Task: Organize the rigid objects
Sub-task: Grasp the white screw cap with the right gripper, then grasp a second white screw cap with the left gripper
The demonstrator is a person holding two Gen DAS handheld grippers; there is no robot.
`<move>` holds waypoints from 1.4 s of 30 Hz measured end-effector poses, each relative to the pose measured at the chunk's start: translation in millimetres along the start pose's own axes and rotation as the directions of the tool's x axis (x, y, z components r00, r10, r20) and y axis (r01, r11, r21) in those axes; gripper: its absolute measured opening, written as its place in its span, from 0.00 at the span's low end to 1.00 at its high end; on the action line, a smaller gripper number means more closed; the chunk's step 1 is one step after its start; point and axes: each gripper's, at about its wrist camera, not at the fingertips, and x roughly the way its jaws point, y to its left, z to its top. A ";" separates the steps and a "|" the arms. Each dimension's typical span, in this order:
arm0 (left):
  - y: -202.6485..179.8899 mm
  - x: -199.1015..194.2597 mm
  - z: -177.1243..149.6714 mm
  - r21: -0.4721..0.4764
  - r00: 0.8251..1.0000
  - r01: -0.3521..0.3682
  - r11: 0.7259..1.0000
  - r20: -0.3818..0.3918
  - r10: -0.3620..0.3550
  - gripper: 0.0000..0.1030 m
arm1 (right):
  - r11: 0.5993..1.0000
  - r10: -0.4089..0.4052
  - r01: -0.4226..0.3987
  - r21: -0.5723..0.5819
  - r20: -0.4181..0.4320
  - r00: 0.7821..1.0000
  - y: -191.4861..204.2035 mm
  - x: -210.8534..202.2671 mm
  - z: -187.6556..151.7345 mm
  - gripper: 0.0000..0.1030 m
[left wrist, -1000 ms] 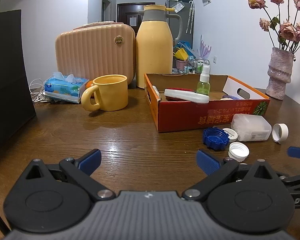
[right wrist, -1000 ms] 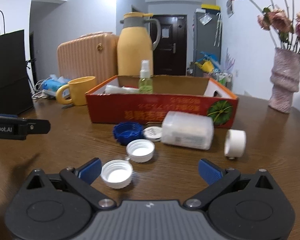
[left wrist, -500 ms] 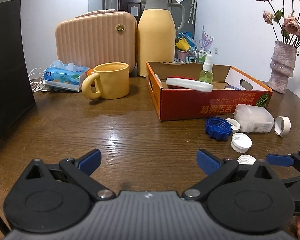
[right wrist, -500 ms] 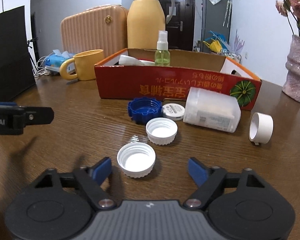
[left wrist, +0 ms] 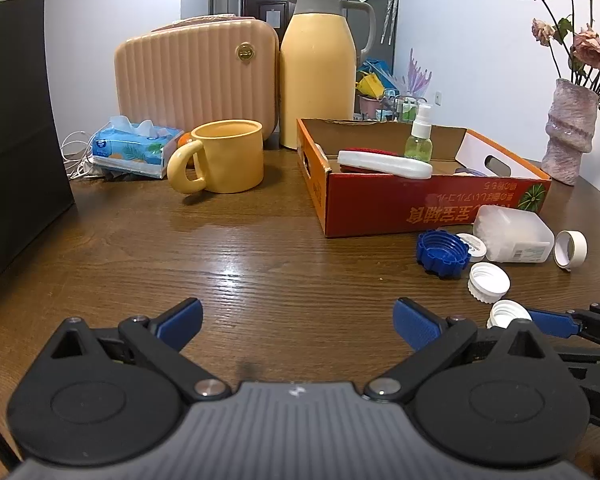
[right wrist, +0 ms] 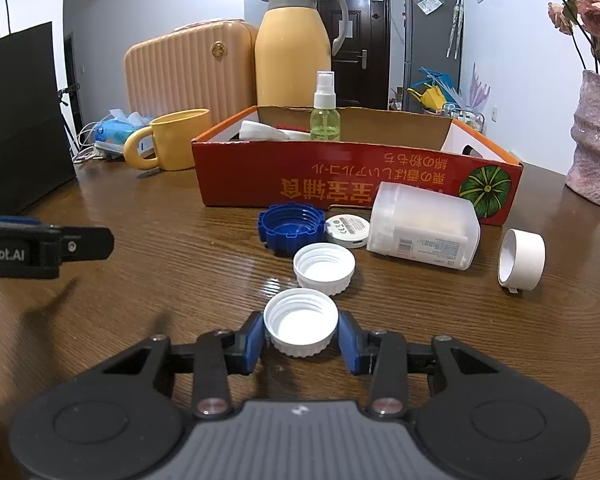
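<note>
My right gripper is closing its jaws around a white screw cap lying open side up on the wooden table, and both blue pads touch the cap's sides. Just beyond lie a second white cap, a blue cap, a small white disc, a clear plastic tub on its side and a tape roll. Behind them stands a red cardboard box holding a spray bottle. My left gripper hangs open over bare wood, to the left of the caps.
A yellow mug, a yellow thermos jug, a ribbed peach case and a tissue pack stand at the back. A black bag walls the left side. A vase of dried roses stands at the far right.
The right gripper has moved forward a little to the nearest white cap, and its jaws went from wide open to closed against its sides. The left gripper stayed open and in place.
</note>
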 end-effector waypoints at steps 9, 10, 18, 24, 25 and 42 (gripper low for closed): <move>0.6 1.0 -0.2 -0.003 1.000 -0.001 1.000 -0.005 0.001 1.00 | 1.000 -0.019 0.018 0.007 0.075 0.997 -4.1 -12.0 0.7 0.37; 0.5 1.5 -0.3 -0.003 1.000 -0.003 1.000 -0.006 0.003 1.00 | 1.000 -0.021 0.020 0.012 0.084 0.996 -5.7 -13.2 1.3 0.37; -8.6 9.1 -1.3 0.022 1.000 0.012 1.000 -0.014 -0.012 1.00 | 0.998 -0.046 0.038 0.052 0.145 0.988 -19.3 -22.3 5.6 0.38; -28.9 15.0 -1.0 0.071 0.999 0.040 0.997 -0.018 -0.039 1.00 | 0.996 -0.065 0.052 0.075 0.180 0.981 -33.0 -28.4 7.1 0.38; -33.6 16.7 -0.6 0.075 0.999 0.045 0.996 -0.023 -0.043 1.00 | 0.995 -0.070 0.056 0.077 0.185 0.980 -36.0 -29.6 7.1 0.38; -122.8 47.2 6.0 0.128 0.993 0.098 0.987 -0.084 -0.088 1.00 | 0.979 -0.180 0.151 0.139 0.225 0.958 -110.8 -43.4 1.2 0.38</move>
